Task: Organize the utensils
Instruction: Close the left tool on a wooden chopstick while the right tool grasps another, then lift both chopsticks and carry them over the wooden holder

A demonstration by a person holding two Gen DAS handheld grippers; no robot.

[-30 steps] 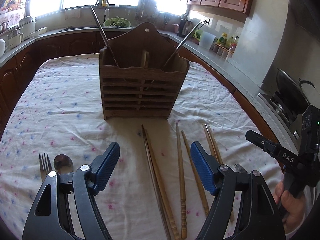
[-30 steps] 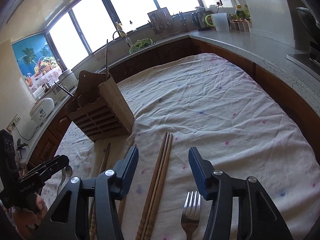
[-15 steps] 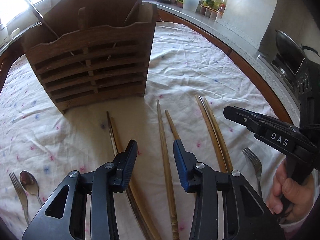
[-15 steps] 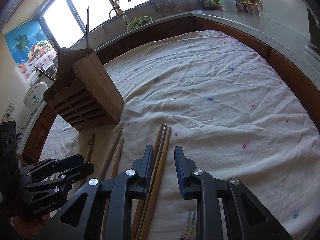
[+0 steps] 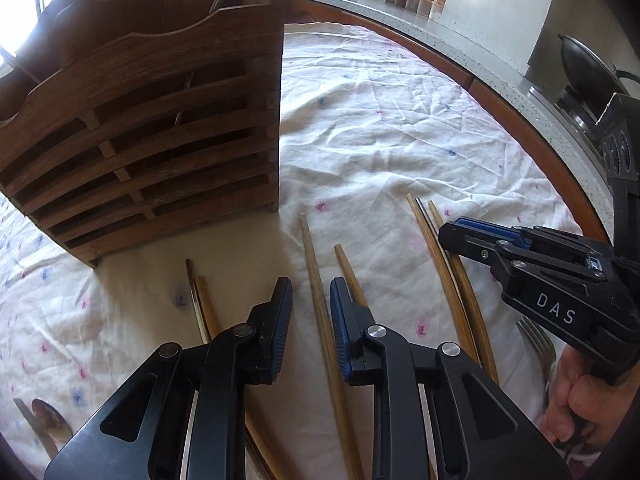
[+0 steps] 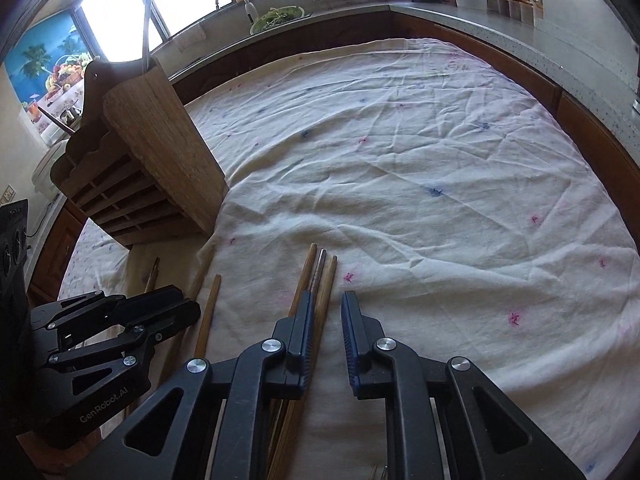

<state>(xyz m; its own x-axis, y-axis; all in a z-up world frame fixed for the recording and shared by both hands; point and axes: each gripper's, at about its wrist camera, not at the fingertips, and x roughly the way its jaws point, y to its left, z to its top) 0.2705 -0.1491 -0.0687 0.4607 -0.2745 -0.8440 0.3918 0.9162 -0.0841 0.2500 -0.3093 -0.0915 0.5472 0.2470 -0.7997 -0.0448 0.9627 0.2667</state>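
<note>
Wooden chopsticks lie on the flowered cloth in front of a slatted wooden utensil holder. My left gripper hangs low over one long chopstick. Its jaws are closing with that chopstick running between them, and a gap still shows. A shorter chopstick lies just right of it. My right gripper is closing over a bundle of two wooden chopsticks and a metal one. The bundle runs under its left finger and into the gap. Each gripper shows in the other's view, the right gripper and the left gripper.
A fork lies by the person's hand at the right. A spoon and another fork lie at the lower left. Two more chopsticks lie left of my left gripper. A wok sits on the counter beyond the table edge.
Both grippers have dropped and moved forward onto the chopsticks, and both sets of jaws have narrowed from wide to a small gap. The holder now looms closer in the left wrist view.
</note>
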